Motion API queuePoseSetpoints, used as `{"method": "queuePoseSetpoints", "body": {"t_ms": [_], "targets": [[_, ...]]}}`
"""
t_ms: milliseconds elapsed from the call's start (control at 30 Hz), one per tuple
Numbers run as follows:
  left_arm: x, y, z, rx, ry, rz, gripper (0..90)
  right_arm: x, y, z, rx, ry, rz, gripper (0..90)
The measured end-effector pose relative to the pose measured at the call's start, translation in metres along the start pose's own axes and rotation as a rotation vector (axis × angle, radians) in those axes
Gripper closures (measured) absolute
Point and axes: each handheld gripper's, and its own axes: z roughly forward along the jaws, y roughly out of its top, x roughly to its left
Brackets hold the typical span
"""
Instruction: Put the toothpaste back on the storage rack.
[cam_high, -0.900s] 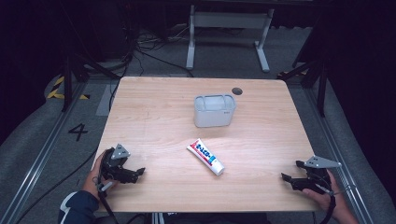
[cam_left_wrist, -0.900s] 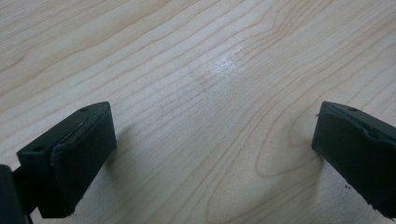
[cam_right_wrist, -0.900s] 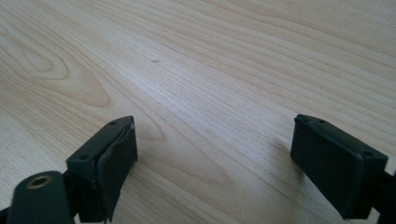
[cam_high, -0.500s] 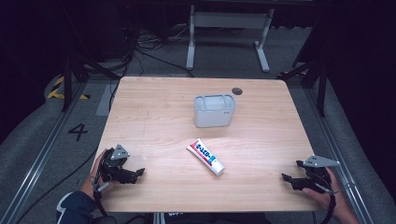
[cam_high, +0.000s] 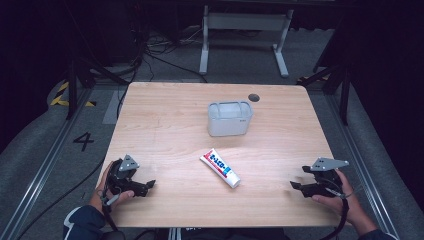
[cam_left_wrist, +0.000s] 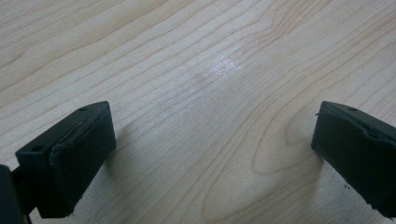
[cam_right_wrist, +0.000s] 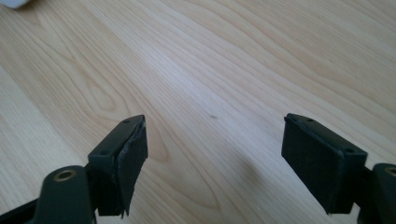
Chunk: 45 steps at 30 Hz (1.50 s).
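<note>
A white toothpaste tube with red and blue print lies flat near the middle of the wooden table. Behind it stands a translucent plastic container. My left gripper rests low at the table's front left, held by a hand, jaws wide apart over bare wood. At the front right edge my right gripper is held the same way, its jaws spread with nothing between them. Both grippers are well apart from the tube.
A small dark round hole sits near the table's far edge. Beyond the table stand a white metal frame and cables on the dark floor. A floor marking "4" lies to the left.
</note>
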Motion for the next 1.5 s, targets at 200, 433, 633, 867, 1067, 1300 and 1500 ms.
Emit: {"method": "queuePoseSetpoints", "body": {"t_ms": [200,433,633,867,1067,1300,1500], "targets": [[0.0,0.0,0.0,-0.001,-0.001,0.006,0.2,0.008,0.022,0.007,0.006,0.009,-0.042,25.5],[-0.001,-0.001,-0.001,-0.006,0.0,-0.006,0.4,0.015,0.046,0.012,-0.016,0.026,-0.067,25.6],[-0.001,-0.001,-0.001,0.001,0.0,-0.008,0.5,0.029,0.072,0.019,-0.045,0.06,-0.111,25.5],[-0.001,-0.002,-0.001,-0.003,0.003,-0.01,0.5,0.042,0.093,0.03,-0.052,0.095,-0.137,25.2],[-0.001,-0.002,-0.001,-0.002,0.002,-0.01,0.5,0.053,0.112,0.036,-0.057,0.117,-0.16,25.3],[-0.001,-0.002,-0.001,-0.003,0.003,-0.01,0.5,0.063,0.127,0.045,-0.047,0.14,-0.185,25.5],[-0.001,-0.002,-0.001,-0.002,0.003,-0.009,0.5,0.074,0.141,0.055,-0.032,0.163,-0.212,25.5]]}}
